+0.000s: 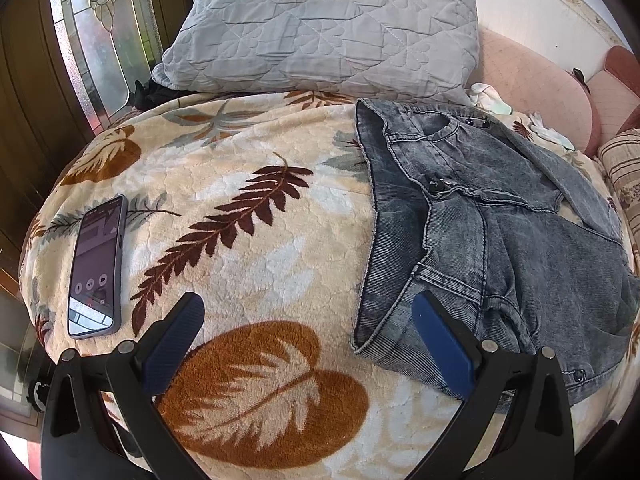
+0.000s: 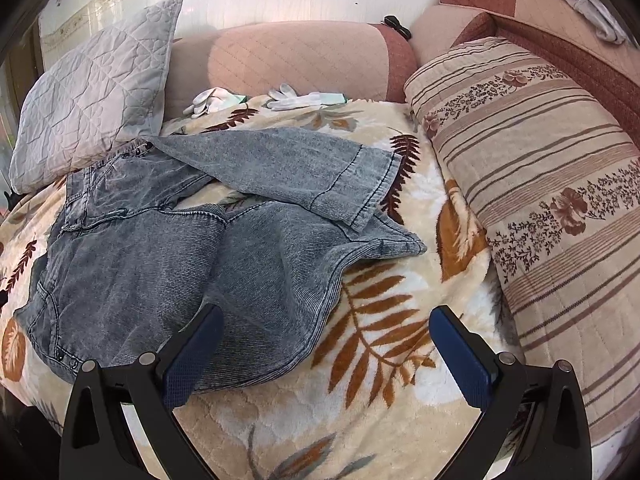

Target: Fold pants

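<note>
- Nearest to the left wrist camera, the left gripper hovered over the blanket with its two blue fingers wide apart and nothing between them; its right finger stood over the near edge of the pants.
- The right gripper was likewise spread wide and held nothing; its left finger stood over the near part of the pants, its right finger over bare blanket.
- The pants, grey washed denim, lay crumpled on the blanket, with the waistband toward the left side and the two short legs spread toward the right, the upper leg crossing over the lower one.
- Judging from this, the folding was not yet begun; the step in hand seemed to be the approach for a first grip.
- The next move probably called for each gripper to come down and close on an edge, so that the legs could be straightened and laid one on the other. The soft pile could be pinched together with the denim.
- A phone lay on the blanket, well apart from the pants on the left.
- Further back, white gloves lay near the sofa back.
- A grey quilted pillow leaned behind the pants, and a striped cushion lay along the right side.
- A patterned glass panel stood at the far left.
</note>
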